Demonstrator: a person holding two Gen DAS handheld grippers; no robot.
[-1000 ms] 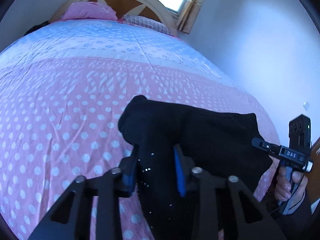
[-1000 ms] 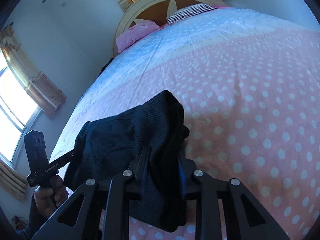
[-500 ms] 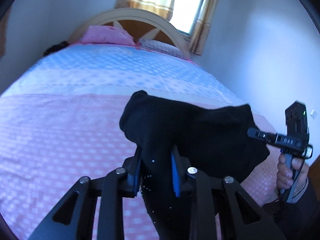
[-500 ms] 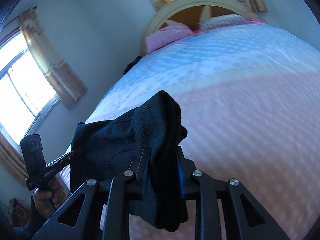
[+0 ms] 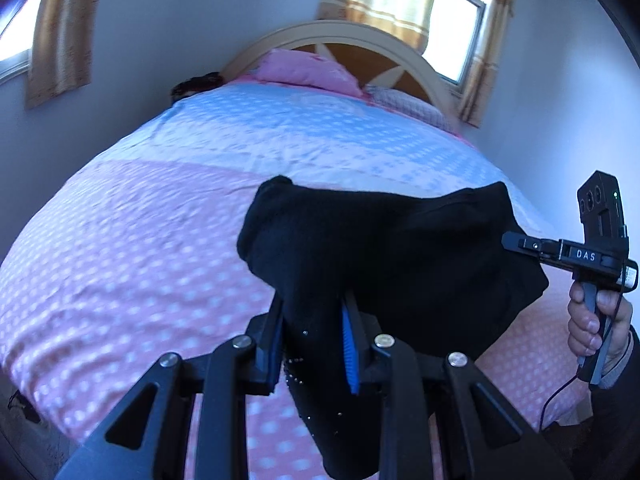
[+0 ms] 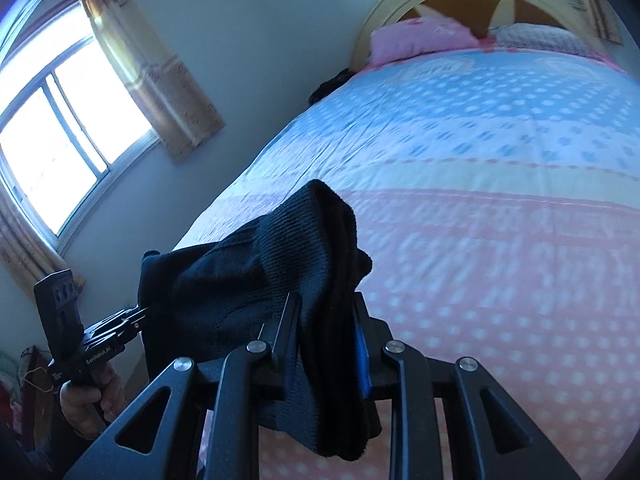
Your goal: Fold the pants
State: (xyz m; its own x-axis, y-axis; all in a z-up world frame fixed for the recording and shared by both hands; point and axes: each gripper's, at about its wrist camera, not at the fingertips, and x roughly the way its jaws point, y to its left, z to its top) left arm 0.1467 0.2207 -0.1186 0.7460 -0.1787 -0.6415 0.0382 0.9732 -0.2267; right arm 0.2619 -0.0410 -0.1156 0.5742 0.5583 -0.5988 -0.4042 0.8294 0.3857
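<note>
Black pants (image 5: 384,264): centre frame, lifted above the pink dotted bedspread (image 5: 120,264), stretched between both tongs. Left gripper (image 5: 314,340) and right gripper (image 6: 324,336) each clamp a bunched edge. Folding judged barely begun; laying flat and all folds remain.

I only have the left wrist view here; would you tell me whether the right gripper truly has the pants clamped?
Observer: Yes. In the right wrist view the right gripper is shut on the black pants, with cloth bunched between its fingers.
Operator: Thank you. Does any cloth hang below it?
Observer: A fold droops under the fingers, above the pink bedspread.
Operator: What lies to my left?
Observer: A bright window with a yellow curtain.
</note>
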